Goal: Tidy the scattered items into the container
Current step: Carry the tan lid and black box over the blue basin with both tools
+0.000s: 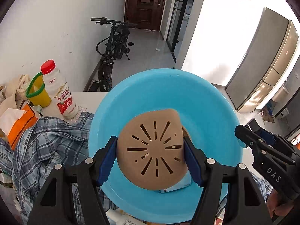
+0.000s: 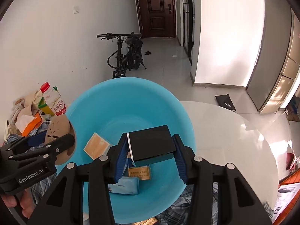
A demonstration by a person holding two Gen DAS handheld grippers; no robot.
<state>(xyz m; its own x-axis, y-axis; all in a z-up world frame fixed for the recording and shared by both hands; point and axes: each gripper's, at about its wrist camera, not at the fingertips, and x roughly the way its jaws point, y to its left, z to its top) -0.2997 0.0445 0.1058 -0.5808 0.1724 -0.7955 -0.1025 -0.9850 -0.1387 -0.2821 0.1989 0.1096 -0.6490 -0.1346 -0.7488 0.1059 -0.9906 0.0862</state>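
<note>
A blue round basin (image 1: 206, 101) sits on the table; it also shows in the right wrist view (image 2: 116, 101). My left gripper (image 1: 151, 159) is shut on a tan slotted disc (image 1: 151, 150) and holds it over the basin's left side; the disc also shows in the right wrist view (image 2: 56, 131). My right gripper (image 2: 150, 153) is shut on a black box (image 2: 151, 142) above the basin's middle, and shows at the right in the left wrist view (image 1: 262, 150). In the basin lie an orange-faced flat packet (image 2: 96, 147), a yellow card (image 2: 139, 172) and a light blue tissue pack (image 2: 124, 185).
A white milk bottle with a red cap (image 1: 58, 91), a yellow cup with a green handle (image 1: 37, 91), an orange tissue box (image 1: 16, 125) and a plaid cloth (image 1: 50, 146) lie left of the basin. The white round table (image 2: 225, 135) extends right. A bicycle (image 1: 112, 45) stands by the wall.
</note>
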